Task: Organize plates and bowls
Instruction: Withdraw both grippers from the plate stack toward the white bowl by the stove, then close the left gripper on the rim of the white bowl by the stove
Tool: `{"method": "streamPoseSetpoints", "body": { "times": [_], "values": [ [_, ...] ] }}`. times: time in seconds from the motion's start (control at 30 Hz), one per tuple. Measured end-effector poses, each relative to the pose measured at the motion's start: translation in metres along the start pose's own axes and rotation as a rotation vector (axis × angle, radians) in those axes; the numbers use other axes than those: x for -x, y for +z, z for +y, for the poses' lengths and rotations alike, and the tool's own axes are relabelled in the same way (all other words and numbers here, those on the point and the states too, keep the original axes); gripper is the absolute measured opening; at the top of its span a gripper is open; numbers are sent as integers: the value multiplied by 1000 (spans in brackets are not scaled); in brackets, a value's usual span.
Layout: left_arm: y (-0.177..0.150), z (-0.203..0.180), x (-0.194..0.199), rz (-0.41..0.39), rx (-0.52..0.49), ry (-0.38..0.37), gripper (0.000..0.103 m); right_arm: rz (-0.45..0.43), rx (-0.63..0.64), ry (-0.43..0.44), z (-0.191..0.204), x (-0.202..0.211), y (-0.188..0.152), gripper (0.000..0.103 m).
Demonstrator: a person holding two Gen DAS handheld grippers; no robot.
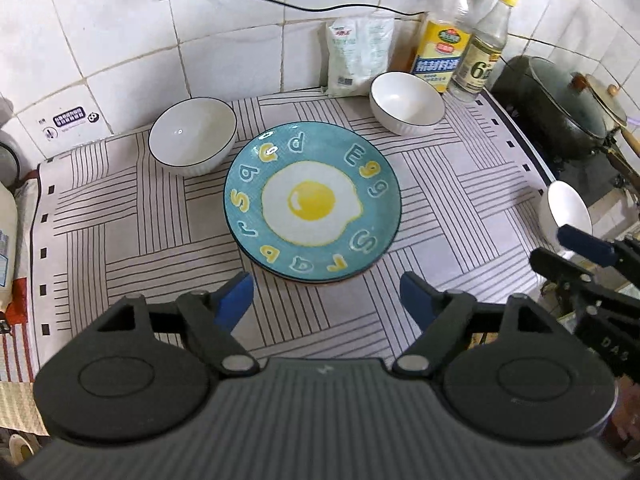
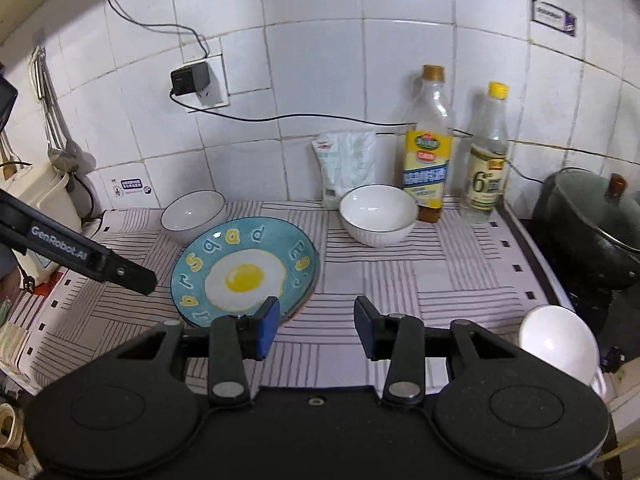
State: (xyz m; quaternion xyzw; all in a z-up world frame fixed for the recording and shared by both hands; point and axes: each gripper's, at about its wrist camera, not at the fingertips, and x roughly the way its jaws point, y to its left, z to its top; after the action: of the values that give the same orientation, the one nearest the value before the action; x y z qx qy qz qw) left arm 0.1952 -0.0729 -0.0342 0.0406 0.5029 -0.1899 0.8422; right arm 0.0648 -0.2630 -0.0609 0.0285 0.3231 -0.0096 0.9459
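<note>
In the left wrist view we are holding the left gripper (image 1: 326, 296) with jaws spread and empty over the tabletop (image 1: 460, 184); the blue egg plate (image 1: 312, 200) is sitting mid-frame (seemingly atop another), between two white bowls (image 1: 192, 136) (image 1: 406, 102).

In the right wrist view the right gripper (image 2: 316, 326) is hanging with jaws parted, nothing between them, the plate left of centre.

1. Left gripper (image 1: 326, 294) stands open above striped cloth (image 1: 120, 208), nothing between its pads;
2. Egg-print plate (image 1: 312, 200) lies ahead; white bowls (image 1: 192, 136) (image 1: 406, 102) flank it behind.
</note>
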Motion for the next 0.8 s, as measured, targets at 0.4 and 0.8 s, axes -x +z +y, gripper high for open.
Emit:
{"method": "streamPoseSetpoints", "body": {
  "times": [0.4, 0.8],
  "values": [
    [-10, -51, 25, -29, -98, 12, 91, -27, -20, -50, -37, 53, -32, 65],
    [-5, -128, 5, -23, -196, -61, 92, -75, -59, -137, -87, 67, -71, 81]
  ]
}}
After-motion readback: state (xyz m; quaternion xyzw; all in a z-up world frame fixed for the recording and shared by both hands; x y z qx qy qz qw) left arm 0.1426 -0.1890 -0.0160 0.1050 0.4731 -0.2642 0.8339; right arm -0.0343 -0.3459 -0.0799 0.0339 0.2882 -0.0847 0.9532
